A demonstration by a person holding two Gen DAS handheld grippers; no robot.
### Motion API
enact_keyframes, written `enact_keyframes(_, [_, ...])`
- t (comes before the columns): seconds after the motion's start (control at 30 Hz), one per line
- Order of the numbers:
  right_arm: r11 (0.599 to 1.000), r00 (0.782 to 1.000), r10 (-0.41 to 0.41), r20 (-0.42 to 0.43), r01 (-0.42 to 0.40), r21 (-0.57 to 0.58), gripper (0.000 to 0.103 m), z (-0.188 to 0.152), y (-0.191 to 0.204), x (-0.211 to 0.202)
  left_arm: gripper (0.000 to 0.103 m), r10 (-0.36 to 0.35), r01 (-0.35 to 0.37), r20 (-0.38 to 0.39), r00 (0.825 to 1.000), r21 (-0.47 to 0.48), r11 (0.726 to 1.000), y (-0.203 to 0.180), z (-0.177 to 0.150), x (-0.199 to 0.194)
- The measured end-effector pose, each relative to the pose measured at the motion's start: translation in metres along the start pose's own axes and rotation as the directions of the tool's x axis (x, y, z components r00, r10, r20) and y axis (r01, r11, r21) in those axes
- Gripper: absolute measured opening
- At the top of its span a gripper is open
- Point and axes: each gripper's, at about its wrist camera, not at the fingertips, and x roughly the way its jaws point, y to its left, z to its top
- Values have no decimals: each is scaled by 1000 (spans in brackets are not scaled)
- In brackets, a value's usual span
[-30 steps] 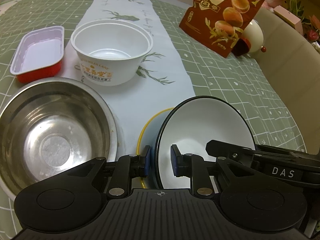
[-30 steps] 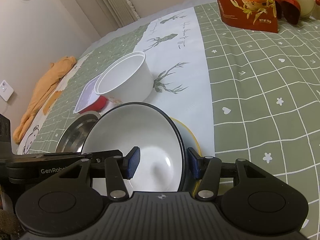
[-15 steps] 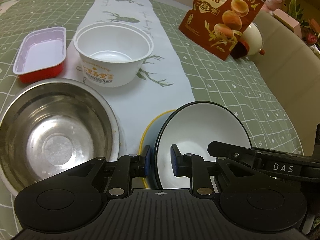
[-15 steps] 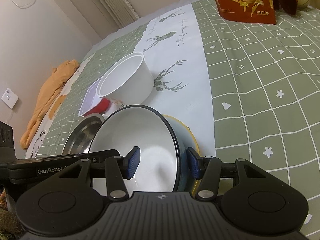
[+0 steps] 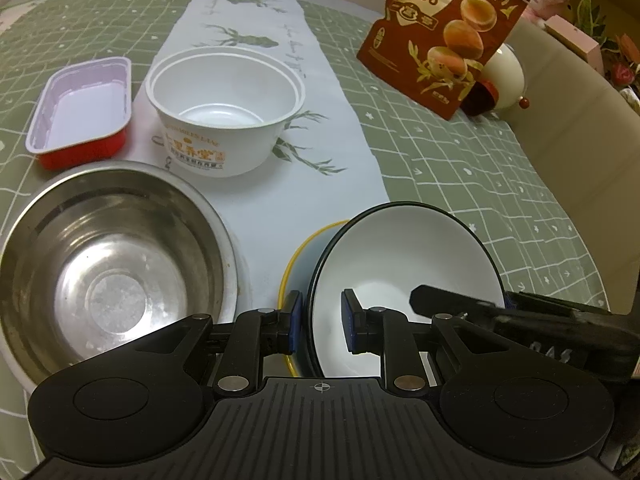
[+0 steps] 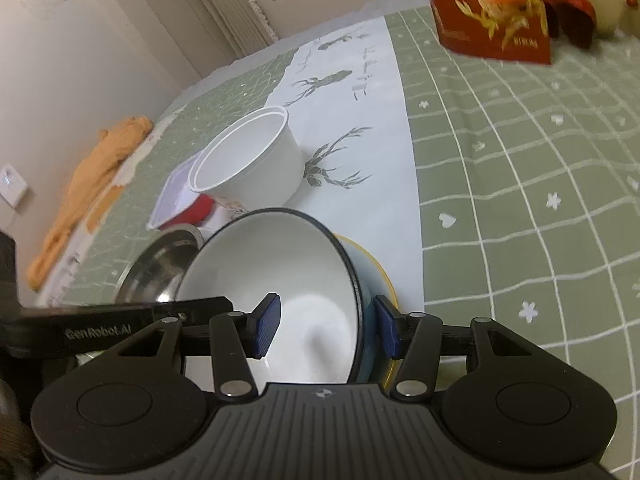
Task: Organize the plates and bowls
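A white bowl with a dark rim (image 5: pixel 404 264) (image 6: pixel 280 264) stands tilted in a blue bowl with a yellow rim (image 5: pixel 298 256) (image 6: pixel 372 272) on the white table runner. My left gripper (image 5: pixel 320 324) is shut on the white bowl's left rim, one pad inside and one outside. My right gripper (image 6: pixel 326 328) is shut on its right rim in the same way. How far the white bowl rests on the yellow-rimmed bowl is hidden. Each gripper's finger shows at the other view's edge.
A steel bowl (image 5: pixel 108 264) sits left of the pair. Behind it are a white paper bowl (image 5: pixel 224 120) and a red foil tray (image 5: pixel 80 108). A quail-egg bag (image 5: pixel 444 32) stands at the back right. An orange cloth (image 6: pixel 92 176) lies at the table's far left edge.
Both views have shifted only slightly. The grips on the white bowl and the other dishes stand as before.
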Motion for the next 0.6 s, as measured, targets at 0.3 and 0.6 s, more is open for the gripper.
enact_keyframes(0.3, [999,1000,-16,6,16,-46,52,1,4,-2,23,-13,13,0,1000,-2,1000,3,-2,-2])
enact_keyframes(0.6, [996,998,68,-5,-68,57,52,3,-17,-5,23,-50,50,4,999,-29,998,11,-2,-5])
